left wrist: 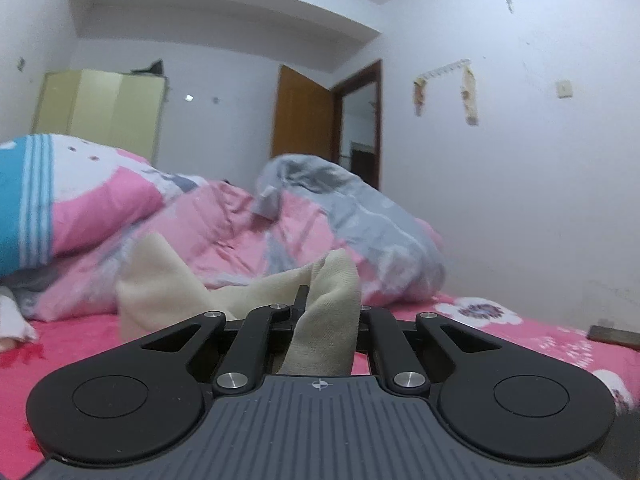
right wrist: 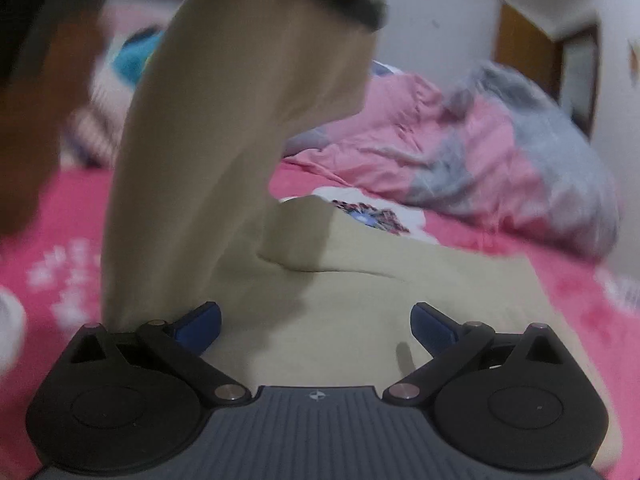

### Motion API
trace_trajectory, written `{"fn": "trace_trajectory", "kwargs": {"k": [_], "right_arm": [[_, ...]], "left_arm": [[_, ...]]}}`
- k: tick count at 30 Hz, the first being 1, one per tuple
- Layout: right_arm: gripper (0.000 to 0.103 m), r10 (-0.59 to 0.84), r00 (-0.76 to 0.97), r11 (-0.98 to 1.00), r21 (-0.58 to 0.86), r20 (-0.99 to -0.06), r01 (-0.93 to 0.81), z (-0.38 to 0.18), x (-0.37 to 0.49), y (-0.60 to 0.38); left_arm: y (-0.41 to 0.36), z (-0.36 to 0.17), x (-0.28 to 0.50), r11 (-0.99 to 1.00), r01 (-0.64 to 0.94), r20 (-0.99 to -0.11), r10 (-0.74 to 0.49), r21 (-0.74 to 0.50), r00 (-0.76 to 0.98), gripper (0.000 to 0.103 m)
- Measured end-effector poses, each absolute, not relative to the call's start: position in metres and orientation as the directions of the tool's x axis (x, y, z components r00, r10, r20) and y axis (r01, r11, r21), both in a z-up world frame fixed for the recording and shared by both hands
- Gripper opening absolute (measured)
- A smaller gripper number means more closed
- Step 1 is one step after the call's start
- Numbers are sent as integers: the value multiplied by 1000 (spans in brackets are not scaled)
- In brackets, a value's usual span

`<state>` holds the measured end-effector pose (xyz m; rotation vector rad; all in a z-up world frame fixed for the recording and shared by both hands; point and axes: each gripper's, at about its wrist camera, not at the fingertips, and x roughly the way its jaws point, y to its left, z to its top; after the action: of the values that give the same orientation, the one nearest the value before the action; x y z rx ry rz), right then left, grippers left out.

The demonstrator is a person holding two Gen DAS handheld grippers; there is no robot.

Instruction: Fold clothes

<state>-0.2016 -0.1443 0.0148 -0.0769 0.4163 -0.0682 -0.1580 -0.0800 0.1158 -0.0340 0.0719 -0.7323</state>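
My left gripper (left wrist: 324, 312) has its jaws clamped on a bunched fold of the cream garment (left wrist: 328, 312), lifted off the pink bed (left wrist: 500, 344). My right gripper (right wrist: 316, 324) has its jaws wide apart over the garment's flat part, nothing between them. A strip rises toward 11 o'clock. The quilt (right wrist: 480, 160) is heaped at 2 o'clock.

L gripper (left wrist: 320, 304) clamped tight on a bunched fold of cream knit garment (left wrist: 328, 312); cloth sticks up betw the jaws, rest trails left onto pink floral bedsheet (left wrist: 500, 332). Behind: rumpled pink/grey duvet (left wrist: 320, 220), blue-striped pillow (left wrist: 36, 196) at left. Far wall: yellow-green wardrobe (left wrist: 100, 112), open wooden door (left wrist: 302, 114).
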Motion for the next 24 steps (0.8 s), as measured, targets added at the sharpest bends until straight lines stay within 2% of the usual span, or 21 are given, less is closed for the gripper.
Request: {"fn": "trace_trajectory", "kwargs": {"k": [3, 7, 9, 12, 14, 15, 16, 17, 18, 19, 20, 21, 22, 24], "right_arm": [[102, -126, 919, 991, 4, -374, 137, 20, -232, -184], [103, -208, 896, 950, 136, -392, 280, 26, -280, -239], [103, -218, 894, 909, 252, -390, 332, 29, -304, -265], [103, -205, 901, 840, 404, -383, 363, 28, -329, -296], [103, -197, 902, 803, 465, -384, 373, 27, -337, -309], [103, -191, 905, 789, 490, -379, 372, 27, -341, -313], [103, -184, 912, 778, 513, -367, 363, 28, -345, -316], [103, -172, 922, 766, 541, -348, 347, 30, -347, -319], [103, -158, 931, 754, 568, -330, 330, 32, -348, -322], [103, -141, 939, 739, 597, -314, 311, 33, -348, -325], [103, -122, 947, 722, 628, -297, 290, 33, -347, -328], [103, -99, 955, 703, 659, -280, 266, 34, -345, -330], [103, -71, 962, 686, 688, -262, 238, 36, -344, -331], [103, -1, 974, 656, 735, -227, 172, 39, -339, -329]], "left_arm": [[-94, 113, -153, 702, 708, -74, -713, -84, 698, 7], [-127, 103, -146, 601, 786, -124, -799, -145, 588, 7], [-152, 86, -142, 534, 828, -202, -842, -175, 500, 7], [-186, 50, -135, 491, 851, -400, -829, -185, 392, 10], [-191, 38, -137, 492, 855, -456, -806, -164, 376, 14], [-188, 39, -139, 483, 860, -454, -811, -163, 369, 26], [-181, 46, -140, 459, 870, -432, -831, -179, 349, 43], [-172, 53, -141, 436, 879, -407, -851, -195, 332, 52], [-161, 62, -144, 415, 885, -375, -870, -210, 319, 69], [-151, 70, -147, 397, 891, -345, -886, -220, 309, 81], [-141, 76, -152, 385, 897, -321, -896, -219, 307, 86], [-130, 83, -157, 377, 901, -305, -902, -214, 305, 95], [-119, 88, -162, 376, 904, -298, -903, -204, 308, 99], [-98, 94, -166, 399, 901, -302, -891, -168, 339, 99]]}}
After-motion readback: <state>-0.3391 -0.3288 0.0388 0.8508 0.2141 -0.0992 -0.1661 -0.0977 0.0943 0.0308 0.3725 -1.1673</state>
